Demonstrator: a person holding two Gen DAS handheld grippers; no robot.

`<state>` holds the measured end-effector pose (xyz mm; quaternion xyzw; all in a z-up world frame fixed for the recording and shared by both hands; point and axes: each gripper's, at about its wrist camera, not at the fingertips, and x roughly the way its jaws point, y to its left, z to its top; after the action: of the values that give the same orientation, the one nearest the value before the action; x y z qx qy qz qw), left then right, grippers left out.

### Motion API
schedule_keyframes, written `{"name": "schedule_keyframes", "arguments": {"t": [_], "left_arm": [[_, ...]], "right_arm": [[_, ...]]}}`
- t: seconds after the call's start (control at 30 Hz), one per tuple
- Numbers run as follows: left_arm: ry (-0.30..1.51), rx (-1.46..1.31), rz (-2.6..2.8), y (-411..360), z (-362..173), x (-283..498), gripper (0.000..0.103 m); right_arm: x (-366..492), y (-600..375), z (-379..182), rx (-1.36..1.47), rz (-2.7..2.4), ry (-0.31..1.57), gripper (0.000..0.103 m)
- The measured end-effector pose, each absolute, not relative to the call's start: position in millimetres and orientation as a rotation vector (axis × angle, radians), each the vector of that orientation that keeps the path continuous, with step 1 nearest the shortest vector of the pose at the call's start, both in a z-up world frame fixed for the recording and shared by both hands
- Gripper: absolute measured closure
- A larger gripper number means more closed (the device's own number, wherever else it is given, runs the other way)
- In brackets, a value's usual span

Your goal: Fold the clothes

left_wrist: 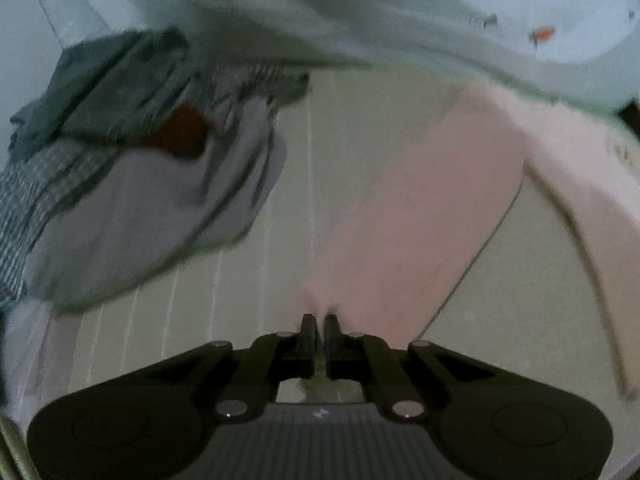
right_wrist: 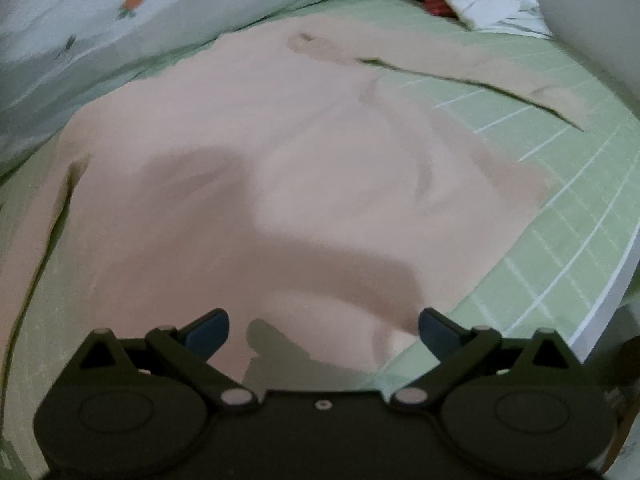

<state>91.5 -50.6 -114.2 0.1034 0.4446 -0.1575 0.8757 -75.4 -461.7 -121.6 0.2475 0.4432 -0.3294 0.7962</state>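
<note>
Pink garment (right_wrist: 280,168), spread over most of the green checked bed sheet (right_wrist: 560,208), from the lower left of the right wrist view up to the upper right. Seems a long-sleeved top: one sleeve reaching to the upper right of that frame, with a dark line along its edge. Soft, thin and plain in colour, a little wrinkled in the middle, partly under a shadow. Not yet folded, as far as can be judged; perhaps only the first fold beginning.

Left tongs (left_wrist: 319,322) pressed together on an end of the pink cloth, at the lower middle of the left wrist view, with the cloth running from there up to the right of the frame as a long band, probably the other sleeve. Picture blurred there, so the exact edge not clear.

Right tongs (right_wrist: 323,326) wide apart, hanging just over the lower border of the garment, gripping nothing.

Pile of grey and striped clothes (left_wrist: 132,168) at the left of the left wrist view, unfolded, likely waiting for later. White quilt with carrot print (right_wrist: 100,28) along the upper left, beside the garment.

Left to do: sleeves inward, body folded over, then the pile
</note>
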Motion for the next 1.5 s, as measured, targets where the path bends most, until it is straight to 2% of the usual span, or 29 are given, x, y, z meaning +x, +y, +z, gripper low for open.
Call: {"name": "schedule_keyframes", "arguments": {"t": [0.37,0.43,0.47,0.5,0.53,0.57,0.6,1.0,1.17,1.3,1.33,1.4,1.47,1.5], "left_arm": [[0.769,0.064,-0.594,-213,-51,86,0.097],[0.747,0.001,-0.676,-248,-40,80,0.091],[0.754,-0.038,-0.697,-259,-38,78,0.08],[0.771,-0.072,-0.7,-268,-38,77,0.061],[0.787,-0.105,-0.703,-277,-38,76,0.051],[0.804,-0.122,-0.687,-281,-40,76,0.035],[0.818,-0.119,-0.655,-281,-44,77,0.03],[0.955,0.074,-0.221,-198,-84,117,0.025],[0.977,0.077,-0.225,-183,-92,130,0.023],[0.984,0.1,-0.25,-185,-97,129,0.021],[0.989,0.105,-0.255,-187,-98,130,0.021],[0.997,0.115,-0.262,-191,-101,130,0.021],[0.998,0.129,-0.274,-198,-101,128,0.02],[1.0,0.136,-0.277,-202,-101,128,0.018]], "right_arm": [[-79,-544,-104,0.524,-0.704,0.872,0.001],[-80,-554,-104,0.498,-0.704,0.858,0.0],[-79,-558,-104,0.485,-0.706,0.852,0.0],[-78,-561,-104,0.472,-0.706,0.847,0.0],[-75,-562,-105,0.46,-0.702,0.846,0.0],[-72,-564,-106,0.449,-0.696,0.846,0.0],[-67,-564,-107,0.441,-0.681,0.85,0.0],[40,-480,-112,0.332,-0.336,0.901,0.001],[81,-447,-128,0.341,-0.262,0.98,0.026],[89,-429,-131,0.241,-0.228,1.005,0.031],[88,-425,-130,0.212,-0.216,1.004,0.038],[90,-425,-129,0.183,-0.181,1.001,0.058],[90,-427,-125,0.167,-0.141,0.996,0.087],[89,-428,-123,0.147,-0.132,0.988,0.094]]}}
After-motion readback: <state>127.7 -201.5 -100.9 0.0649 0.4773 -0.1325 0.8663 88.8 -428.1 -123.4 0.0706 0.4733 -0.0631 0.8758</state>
